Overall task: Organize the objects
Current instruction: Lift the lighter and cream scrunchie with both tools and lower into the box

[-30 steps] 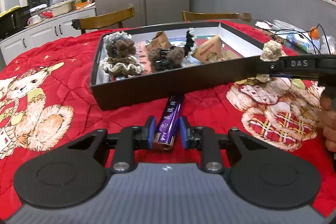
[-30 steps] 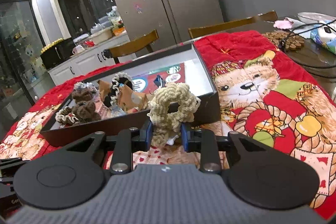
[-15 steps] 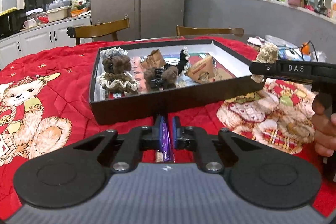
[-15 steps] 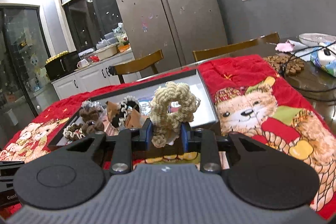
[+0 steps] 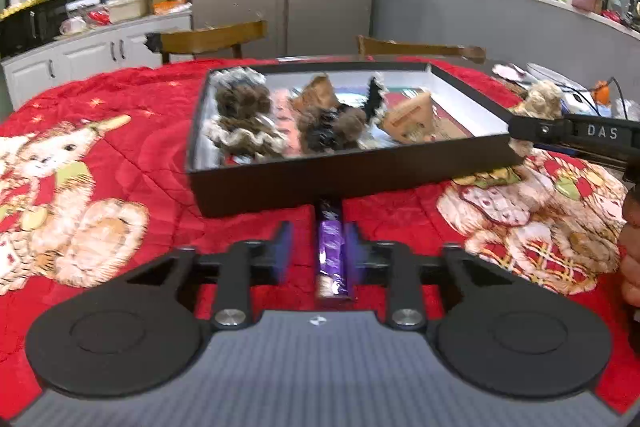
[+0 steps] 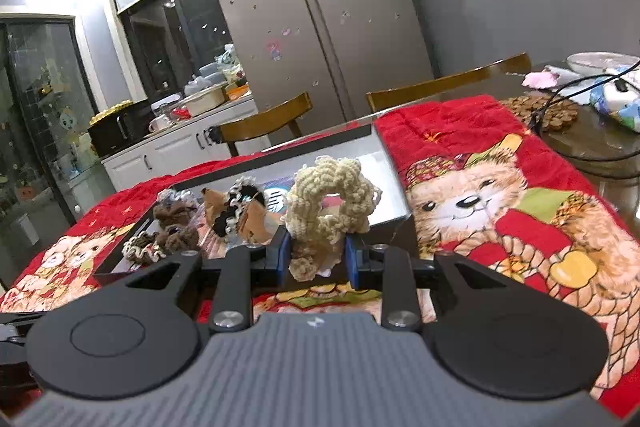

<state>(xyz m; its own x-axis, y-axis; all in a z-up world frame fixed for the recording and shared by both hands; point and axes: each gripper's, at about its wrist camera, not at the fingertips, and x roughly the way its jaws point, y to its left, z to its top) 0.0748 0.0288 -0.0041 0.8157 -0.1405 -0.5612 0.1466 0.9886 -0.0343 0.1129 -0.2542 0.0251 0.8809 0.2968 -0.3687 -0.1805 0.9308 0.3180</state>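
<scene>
Both wrist views. We hold the right gripper [image 6: 316,253] closed on a cream scrunchie [image 6: 332,203], pinched low so that its ring stands up clear of the fingers; we judge this grip is chosen to keep the soft loop from sagging while it is carried. It hangs above the near right corner of the box [image 6: 390,163], not yet over the open floor on that side. Our left gripper [image 5: 318,253] is spread wide; a purple packet [image 5: 331,253] stands lengthwise between the pads, touching or nearly touching the right one and well apart from the left, so we cannot tell whether it is gripped or merely lying on the cloth [image 5: 132,155]. Its far end meets the box wall [image 5: 352,183], which suggests it waits there for boxing. The box already holds brown scrunchies [image 5: 240,99] at the left, a black-and-white one [image 5: 374,99] and tan packets [image 5: 412,115] toward the middle, like grouped with like; the free right portion, we judge, is kept for what we carry. From the left view, the right gripper [image 5: 524,125] reaches in level with the rim.
</scene>
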